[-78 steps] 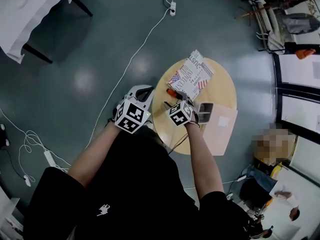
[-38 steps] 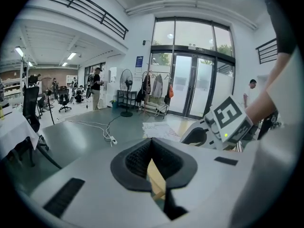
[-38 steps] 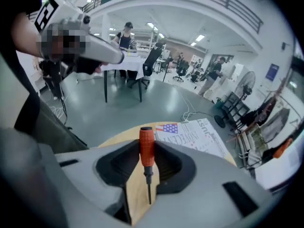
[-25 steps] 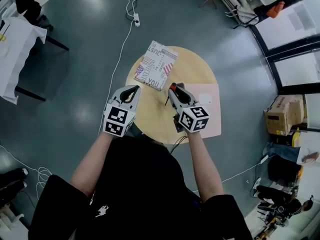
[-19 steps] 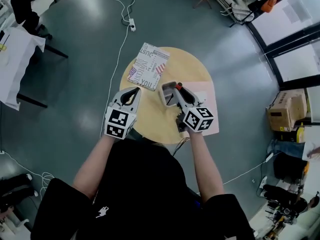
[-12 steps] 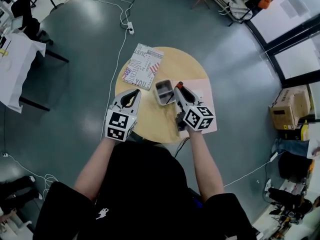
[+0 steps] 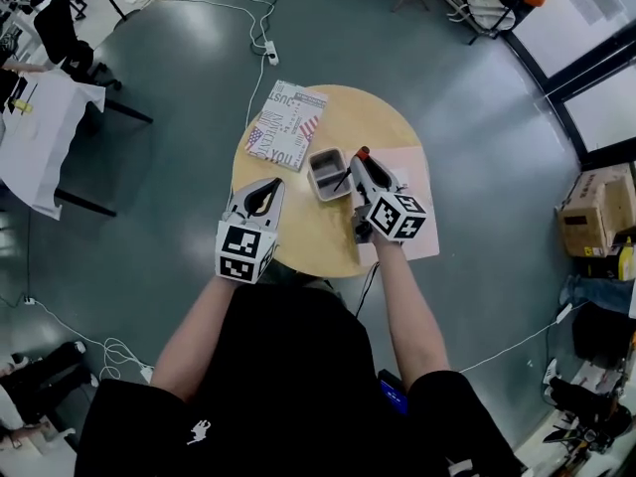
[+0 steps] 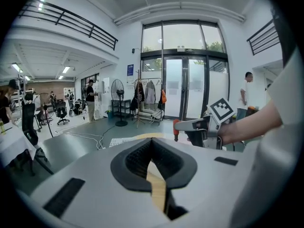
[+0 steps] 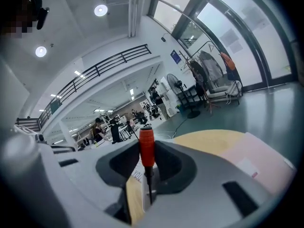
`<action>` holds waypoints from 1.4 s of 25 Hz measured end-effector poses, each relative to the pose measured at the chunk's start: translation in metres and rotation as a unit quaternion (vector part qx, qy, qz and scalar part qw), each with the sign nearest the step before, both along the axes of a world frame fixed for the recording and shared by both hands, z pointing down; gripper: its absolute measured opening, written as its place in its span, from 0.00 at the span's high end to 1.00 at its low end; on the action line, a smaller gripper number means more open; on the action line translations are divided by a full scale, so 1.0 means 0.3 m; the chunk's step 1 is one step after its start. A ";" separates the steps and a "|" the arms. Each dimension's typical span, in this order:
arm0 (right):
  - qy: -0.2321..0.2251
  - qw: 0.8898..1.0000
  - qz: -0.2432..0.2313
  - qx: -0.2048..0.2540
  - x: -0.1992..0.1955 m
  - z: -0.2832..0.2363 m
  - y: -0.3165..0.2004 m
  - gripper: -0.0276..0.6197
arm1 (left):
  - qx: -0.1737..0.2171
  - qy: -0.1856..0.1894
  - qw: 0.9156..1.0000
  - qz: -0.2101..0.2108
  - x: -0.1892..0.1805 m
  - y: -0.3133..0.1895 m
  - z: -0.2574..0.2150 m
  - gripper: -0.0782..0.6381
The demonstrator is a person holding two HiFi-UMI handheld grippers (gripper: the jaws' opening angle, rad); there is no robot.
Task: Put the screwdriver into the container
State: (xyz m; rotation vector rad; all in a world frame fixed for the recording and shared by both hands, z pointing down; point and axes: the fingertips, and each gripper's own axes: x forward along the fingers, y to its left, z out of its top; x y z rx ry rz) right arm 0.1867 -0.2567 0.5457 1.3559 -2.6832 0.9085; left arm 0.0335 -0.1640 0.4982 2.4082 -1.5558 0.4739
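A screwdriver with a red handle stands between the jaws of my right gripper, which is shut on it. Its dark shaft slants down toward the grey rectangular container, just left of that gripper on the round wooden table. In the head view the shaft's tip reaches over the container's right rim. My left gripper hovers at the table's left edge, shut with nothing in it. From the left gripper view, the right gripper shows with the red handle ahead of it.
A printed booklet lies at the table's far left. A pink mat covers the table's right side under my right gripper. Cables and a power strip run over the grey floor beyond the table.
The head camera's view has shifted. My right gripper has carried the screwdriver right of the container, which it hid a second ago. The left gripper keeps its place at the table's left edge.
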 end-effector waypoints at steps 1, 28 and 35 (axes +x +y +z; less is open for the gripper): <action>0.000 1.000 0.002 -0.003 -0.002 0.013 -0.009 0.80 | -0.003 -0.003 1.000 -0.002 -0.001 0.003 0.004 0.89; 0.015 0.994 0.029 -0.106 -0.027 0.306 -0.007 0.80 | -0.021 -0.028 0.999 -0.015 -0.068 0.022 0.030 0.89; 0.046 0.991 0.033 -0.122 -0.003 0.332 -0.005 0.80 | -0.025 -0.028 0.999 -0.010 -0.073 0.037 0.032 0.89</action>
